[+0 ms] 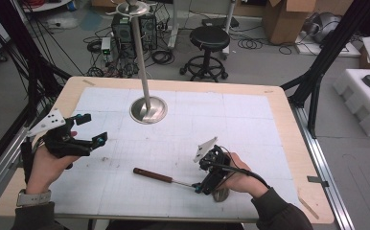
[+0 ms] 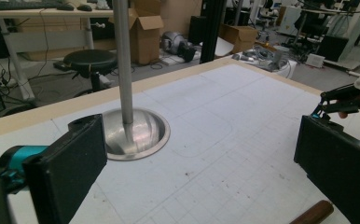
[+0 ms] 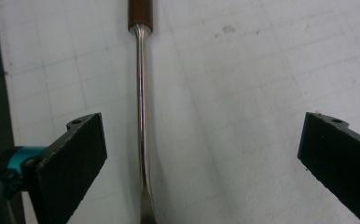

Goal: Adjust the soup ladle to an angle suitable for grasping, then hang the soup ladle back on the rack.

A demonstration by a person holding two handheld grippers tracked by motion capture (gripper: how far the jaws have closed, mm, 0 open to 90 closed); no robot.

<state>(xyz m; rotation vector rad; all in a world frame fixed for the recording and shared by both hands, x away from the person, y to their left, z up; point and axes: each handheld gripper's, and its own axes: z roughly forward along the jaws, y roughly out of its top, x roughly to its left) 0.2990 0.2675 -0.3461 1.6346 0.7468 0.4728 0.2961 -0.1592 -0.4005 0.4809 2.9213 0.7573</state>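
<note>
A utensil with a brown wooden handle (image 1: 153, 175) and a thin metal shaft (image 3: 142, 116) lies flat on the white gridded mat (image 1: 250, 124) near the front edge. Its metal head (image 1: 220, 194) peeks out under the person's right hand. My right gripper (image 1: 200, 186) hangs over the shaft end, pointing down. In the right gripper view it (image 3: 206, 140) is open wide, the shaft running between the jaws without touching either pad. My left gripper (image 1: 93, 128) is held at the left of the table, open and with nothing in it (image 2: 204, 163). The handle's end (image 2: 314, 213) shows beside its right jaw.
A metal pole on a round dished base (image 1: 148, 109) stands at the back middle of the mat. Wooden table rim (image 1: 288, 120) frames the mat. Beyond it are a black stool (image 1: 209, 38), cables, cardboard boxes (image 1: 288, 19) and white foam (image 1: 365, 100).
</note>
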